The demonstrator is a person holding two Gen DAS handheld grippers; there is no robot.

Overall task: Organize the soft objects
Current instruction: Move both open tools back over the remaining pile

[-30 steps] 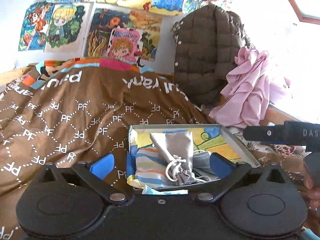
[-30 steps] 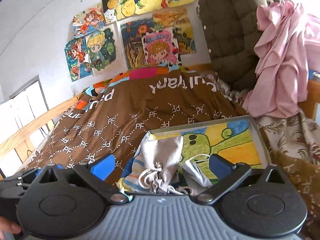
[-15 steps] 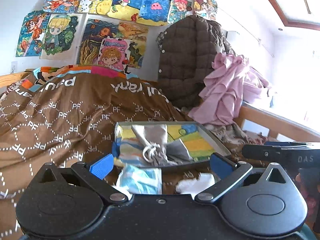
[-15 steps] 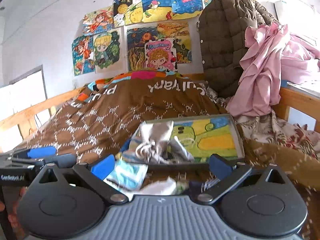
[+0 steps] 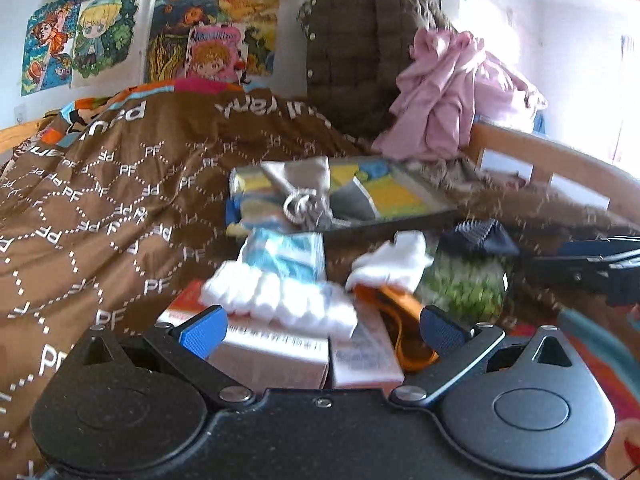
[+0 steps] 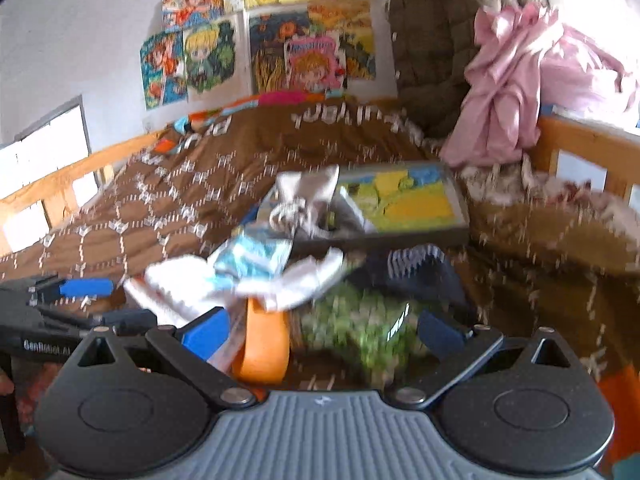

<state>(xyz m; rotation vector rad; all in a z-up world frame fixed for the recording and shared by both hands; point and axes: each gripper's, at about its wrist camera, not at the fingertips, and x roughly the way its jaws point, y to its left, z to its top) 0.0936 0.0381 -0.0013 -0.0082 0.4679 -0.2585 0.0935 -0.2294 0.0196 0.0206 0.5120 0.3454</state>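
Two handheld grippers over a bed spread with a brown patterned blanket, both views motion-blurred. Left gripper low and near a heap of small things, blue-padded fingers spread wide, gripping nothing. Between and just beyond those fingers: white cotton balls lying on small cartons, an orange loop, a white sock, a fuzzy green knit item, a dark blue striped sock and a pale blue packet. Farther back, a shallow tray with a colourful picture base, holding a grey drawstring pouch on striped cloth at its left end. Right gripper likewise wide open and empty, hovering above the orange loop and green knit. Behind, cartoon posters on the wall, a brown quilted jacket and a pink garment hanging over the wooden bed rail.
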